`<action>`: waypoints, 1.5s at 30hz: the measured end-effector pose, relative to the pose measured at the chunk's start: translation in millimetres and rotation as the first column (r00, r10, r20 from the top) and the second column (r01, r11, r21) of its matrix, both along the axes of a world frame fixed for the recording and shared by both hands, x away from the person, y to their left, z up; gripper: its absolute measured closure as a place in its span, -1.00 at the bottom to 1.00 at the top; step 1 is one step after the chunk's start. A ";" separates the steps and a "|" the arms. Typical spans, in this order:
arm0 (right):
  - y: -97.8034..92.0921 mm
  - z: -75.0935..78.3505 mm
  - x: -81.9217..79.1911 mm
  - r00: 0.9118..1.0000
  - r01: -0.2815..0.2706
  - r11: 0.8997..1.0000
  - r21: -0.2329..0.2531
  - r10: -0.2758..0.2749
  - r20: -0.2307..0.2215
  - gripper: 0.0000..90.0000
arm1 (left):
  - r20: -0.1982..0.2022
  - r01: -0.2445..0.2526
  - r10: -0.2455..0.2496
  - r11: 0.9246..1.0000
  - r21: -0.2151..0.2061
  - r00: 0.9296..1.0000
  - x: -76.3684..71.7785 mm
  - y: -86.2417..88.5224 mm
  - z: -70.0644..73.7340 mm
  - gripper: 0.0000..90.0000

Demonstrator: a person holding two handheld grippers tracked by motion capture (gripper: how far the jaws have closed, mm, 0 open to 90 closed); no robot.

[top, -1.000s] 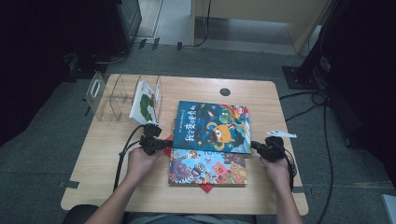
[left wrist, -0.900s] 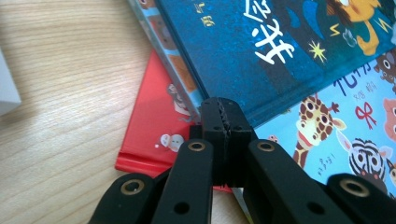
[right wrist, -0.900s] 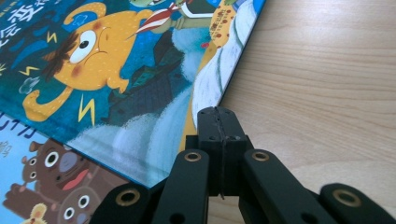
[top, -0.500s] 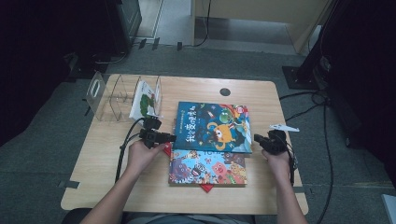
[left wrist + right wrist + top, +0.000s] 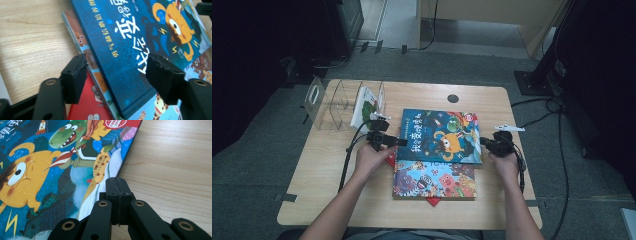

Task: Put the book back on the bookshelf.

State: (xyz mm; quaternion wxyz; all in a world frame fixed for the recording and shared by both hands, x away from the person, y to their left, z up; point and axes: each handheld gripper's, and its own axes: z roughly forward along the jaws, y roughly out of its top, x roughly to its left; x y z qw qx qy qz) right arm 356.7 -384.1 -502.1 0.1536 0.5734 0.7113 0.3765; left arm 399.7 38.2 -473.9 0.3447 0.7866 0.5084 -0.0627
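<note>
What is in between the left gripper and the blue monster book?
Nothing visible. The left gripper is open, with its jaws already on either side of the blue book's spine edge. That book lies on top of the other books, so nothing blocks it.

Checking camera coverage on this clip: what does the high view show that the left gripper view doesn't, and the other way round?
High view: the clear rack at the table's left, holding one upright book, plus both hands and the right tool at the blue book's right edge.
Left gripper view: the left tool open, its jaws straddling the blue book's raised corner, and the red book underneath.
Both: the blue book over the colourful one.
</note>
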 end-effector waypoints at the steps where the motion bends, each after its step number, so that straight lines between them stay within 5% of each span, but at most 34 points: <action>1: -0.7 -0.4 0.6 1.000 -0.002 1.000 0.004 0.002 -0.005 1.00 | -0.006 0.002 -0.002 1.000 0.001 1.000 0.6 -0.9 -0.5 -0.28; 8: -1.3 -1.5 4.7 1.000 -0.004 1.000 0.003 0.004 -0.012 1.00 | -0.043 -0.010 0.011 1.000 0.019 0.999 7.6 -7.3 -7.5 -0.30; 23: 6.0 -2.3 7.5 0.999 -0.036 0.999 0.010 0.036 -0.007 1.00 | -0.051 -0.029 0.032 0.998 0.062 0.998 11.4 -13.0 -16.3 -0.31; 32: 8.7 -3.7 8.2 0.998 -0.057 0.998 0.023 0.057 -0.014 1.00 | -0.068 -0.027 0.032 0.997 0.076 0.997 6.3 -8.5 -2.0 -0.07; 42: 9.1 -3.7 6.6 0.997 -0.075 0.996 0.053 0.077 -0.020 1.00 | -0.082 0.017 -0.017 1.000 0.004 0.997 -4.4 -0.2 34.8 0.08; 44: 12.6 -4.2 6.3 0.995 -0.093 0.994 0.054 0.094 -0.015 1.00 | -0.096 0.017 -0.027 0.995 -0.101 0.995 -4.4 4.5 47.5 0.17; 45: 14.2 -4.1 6.1 0.995 -0.098 0.994 0.056 0.099 -0.013 1.00 | -0.103 0.021 -0.033 0.993 -0.116 0.994 -4.0 5.1 52.7 0.20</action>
